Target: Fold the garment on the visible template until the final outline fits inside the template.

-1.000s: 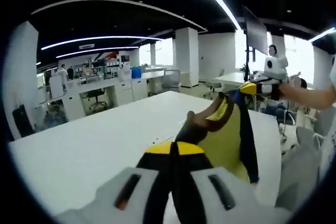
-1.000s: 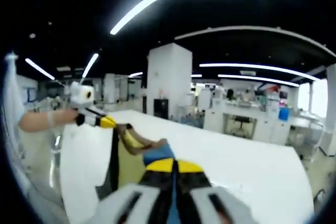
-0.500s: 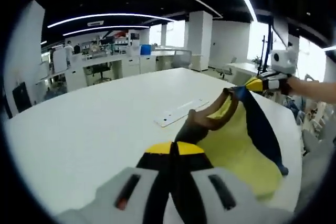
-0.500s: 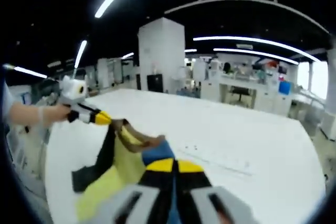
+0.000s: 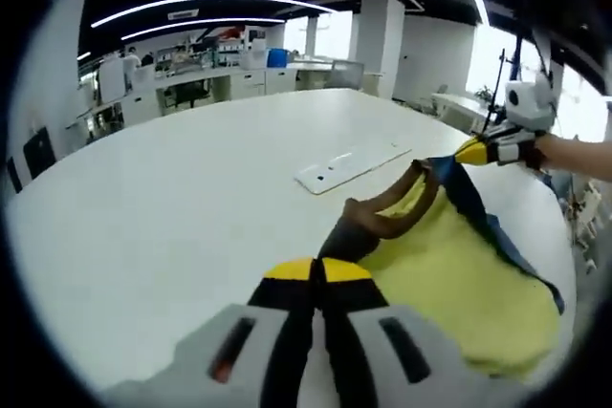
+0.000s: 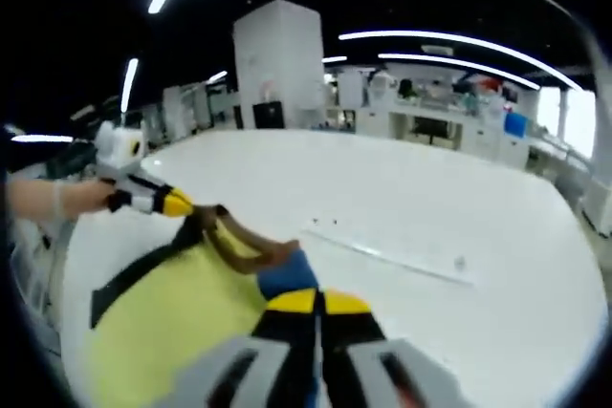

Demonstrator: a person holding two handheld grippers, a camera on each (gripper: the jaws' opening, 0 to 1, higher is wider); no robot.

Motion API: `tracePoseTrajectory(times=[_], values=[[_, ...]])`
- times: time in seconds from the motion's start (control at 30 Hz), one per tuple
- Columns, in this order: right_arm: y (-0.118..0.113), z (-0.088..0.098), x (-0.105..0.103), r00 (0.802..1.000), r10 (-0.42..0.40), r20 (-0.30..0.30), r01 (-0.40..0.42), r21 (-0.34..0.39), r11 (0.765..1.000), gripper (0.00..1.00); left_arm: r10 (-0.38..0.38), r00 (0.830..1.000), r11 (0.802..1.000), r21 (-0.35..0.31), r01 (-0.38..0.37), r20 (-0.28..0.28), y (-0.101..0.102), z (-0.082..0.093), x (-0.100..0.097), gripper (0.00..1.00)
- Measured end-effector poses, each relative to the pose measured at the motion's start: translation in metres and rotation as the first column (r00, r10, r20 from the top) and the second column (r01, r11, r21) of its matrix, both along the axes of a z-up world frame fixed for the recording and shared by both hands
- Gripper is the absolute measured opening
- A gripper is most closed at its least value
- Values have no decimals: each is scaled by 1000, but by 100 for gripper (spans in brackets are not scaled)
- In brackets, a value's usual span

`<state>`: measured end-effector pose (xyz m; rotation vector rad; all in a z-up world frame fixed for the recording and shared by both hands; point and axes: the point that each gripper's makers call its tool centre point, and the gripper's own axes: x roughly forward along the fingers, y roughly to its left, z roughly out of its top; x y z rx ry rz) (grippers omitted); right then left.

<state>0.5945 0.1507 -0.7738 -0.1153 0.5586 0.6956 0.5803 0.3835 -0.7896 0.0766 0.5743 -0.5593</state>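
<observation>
White table [image 5: 172,207], yellow garment [image 5: 449,274] spread between both tongs.
Left gripper [image 5: 318,274] clenches its brown collar; right gripper [image 6: 316,305], at 2 o'clock, grips the blue edge.

Both tongs [image 6: 316,305] [image 6: 184,205] grip the yellow garment [image 6: 172,317].

Bright, even office light, soft focus

Ceiling light strips [image 5: 182,5] glare at twelve o'clock; windows blow out at three; edges bend.
</observation>
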Motion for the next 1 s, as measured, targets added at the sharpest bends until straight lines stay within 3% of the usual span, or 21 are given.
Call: tracePoseTrajectory(times=[0.23, 0.67, 0.77, 0.83, 0.9, 1.0], values=[[-1, -28, 11, 999, -14, -42, 13, -16, 1000, 0, 4, 999, 1000, 25, -3, -32, 4, -25, 12, 0], [0, -25, 3, 999, 1, -44, -1, -6, 1000, 1, -18, 1000, 1000, 9, 18, -9, -6, -18, 3, 2], [4, -21, -2, 999, 14, -44, -14, 1, 1000, 23, -29, 1000, 1000, 12, 29, -8, -10, -15, -4, 15], [8, -18, -11, 999, 43, -31, -43, -11, 999, 31, -38, 999, 999, 12, 38, 6, -9, -13, -4, 19], [9, -16, -19, 998, 61, -33, -61, -5, 998, 40, -44, 999, 999, -11, 44, 10, -13, -5, -16, 25], [14, -12, -36, 995, 90, -32, -90, -8, 996, 56, -52, 999, 998, -28, 52, 10, -13, -3, -15, 46]])
